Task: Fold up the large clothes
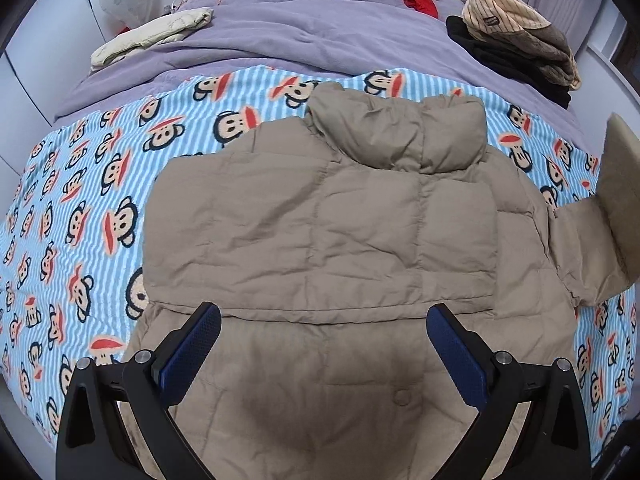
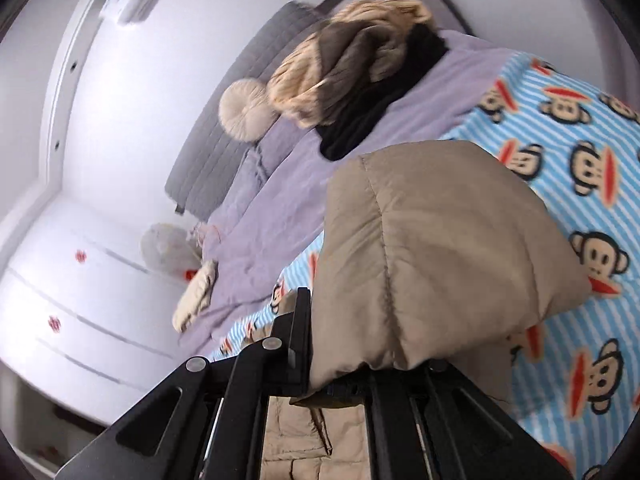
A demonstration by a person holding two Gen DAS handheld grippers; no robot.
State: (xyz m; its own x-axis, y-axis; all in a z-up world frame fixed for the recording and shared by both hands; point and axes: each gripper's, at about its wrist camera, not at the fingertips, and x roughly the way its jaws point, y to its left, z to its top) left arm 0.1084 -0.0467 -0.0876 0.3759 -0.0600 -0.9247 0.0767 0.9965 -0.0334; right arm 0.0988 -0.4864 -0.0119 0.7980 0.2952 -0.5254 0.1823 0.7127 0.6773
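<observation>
A tan puffer jacket (image 1: pixel 332 232) lies flat on a blue striped monkey-print blanket (image 1: pixel 72 208), collar at the far end. Its left sleeve is folded across the body. My left gripper (image 1: pixel 324 344) is open and empty, hovering over the jacket's lower part. The jacket's right sleeve (image 1: pixel 612 216) is lifted at the right edge of the left wrist view. In the right wrist view my right gripper (image 2: pixel 320 360) is shut on this sleeve (image 2: pixel 432 248), which bulges out over the fingers and hides the right one.
The blanket covers a bed with a purple duvet (image 1: pixel 304 36). A folded cream garment (image 1: pixel 152 36) lies at the far left, a pile of striped, brown and black clothes (image 1: pixel 516 44) at the far right, a red item (image 1: pixel 420 0) near the pillows. White cabinets (image 2: pixel 80 280) stand beside the bed.
</observation>
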